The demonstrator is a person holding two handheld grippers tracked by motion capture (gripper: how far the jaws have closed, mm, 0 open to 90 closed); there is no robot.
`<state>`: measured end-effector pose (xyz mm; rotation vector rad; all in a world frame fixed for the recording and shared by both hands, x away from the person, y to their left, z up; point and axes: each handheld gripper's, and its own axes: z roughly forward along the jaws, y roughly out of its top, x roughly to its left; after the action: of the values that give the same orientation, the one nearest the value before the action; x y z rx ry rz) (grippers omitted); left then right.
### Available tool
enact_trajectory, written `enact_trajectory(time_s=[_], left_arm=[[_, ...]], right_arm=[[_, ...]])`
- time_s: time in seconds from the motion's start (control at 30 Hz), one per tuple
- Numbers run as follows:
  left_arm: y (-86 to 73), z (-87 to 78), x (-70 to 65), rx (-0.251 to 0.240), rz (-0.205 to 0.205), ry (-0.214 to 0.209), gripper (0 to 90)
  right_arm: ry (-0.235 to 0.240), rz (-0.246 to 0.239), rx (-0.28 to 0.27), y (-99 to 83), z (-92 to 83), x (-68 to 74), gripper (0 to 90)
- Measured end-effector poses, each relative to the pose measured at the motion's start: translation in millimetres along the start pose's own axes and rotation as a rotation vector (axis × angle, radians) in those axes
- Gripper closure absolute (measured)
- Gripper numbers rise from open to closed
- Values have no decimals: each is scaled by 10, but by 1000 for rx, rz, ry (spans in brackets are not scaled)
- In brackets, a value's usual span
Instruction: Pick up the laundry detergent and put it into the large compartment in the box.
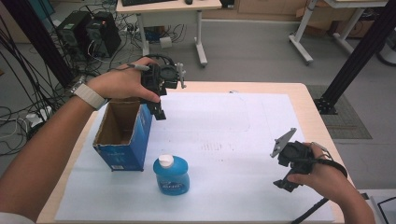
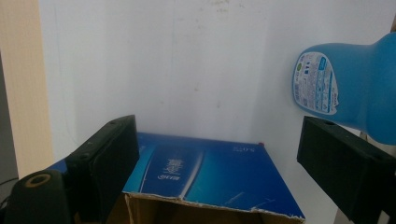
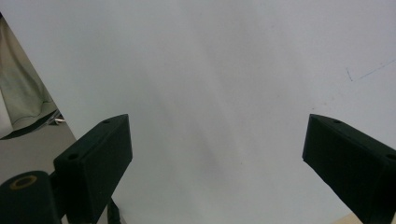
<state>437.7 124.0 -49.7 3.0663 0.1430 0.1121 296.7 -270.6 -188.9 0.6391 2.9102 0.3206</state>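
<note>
Open-topped blue cardboard box (image 1: 122, 136) stands empty; spread left gripper (image 1: 159, 112) hovers beside it, squat blue plastic bottle (image 1: 171, 175) in front, unpacked.

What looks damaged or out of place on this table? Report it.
The blue box stands open-topped with no lid flaps, and its cardboard rim is ragged and torn, plain in the left gripper view. The blue bottle stands upright and capped beside it, and no spill shows on the white sheet.

a white sheet (image 1: 243, 140) covers the wooden table (image 1: 313, 100); computer towers (image 1: 88, 32) stand on the floor beyond.
</note>
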Motion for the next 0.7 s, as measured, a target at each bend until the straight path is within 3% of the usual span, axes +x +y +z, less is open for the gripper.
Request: enact_trajectory(time_s=[0.47,0.7], left_arm=[[16,-20,-11,10,-4,5,119],[-23,-53,-5,-11,-12,-3,108]], right_arm=[[2,1,-2,-13,22,-5,83],[10,-1,1,-7,26,-21,83]])
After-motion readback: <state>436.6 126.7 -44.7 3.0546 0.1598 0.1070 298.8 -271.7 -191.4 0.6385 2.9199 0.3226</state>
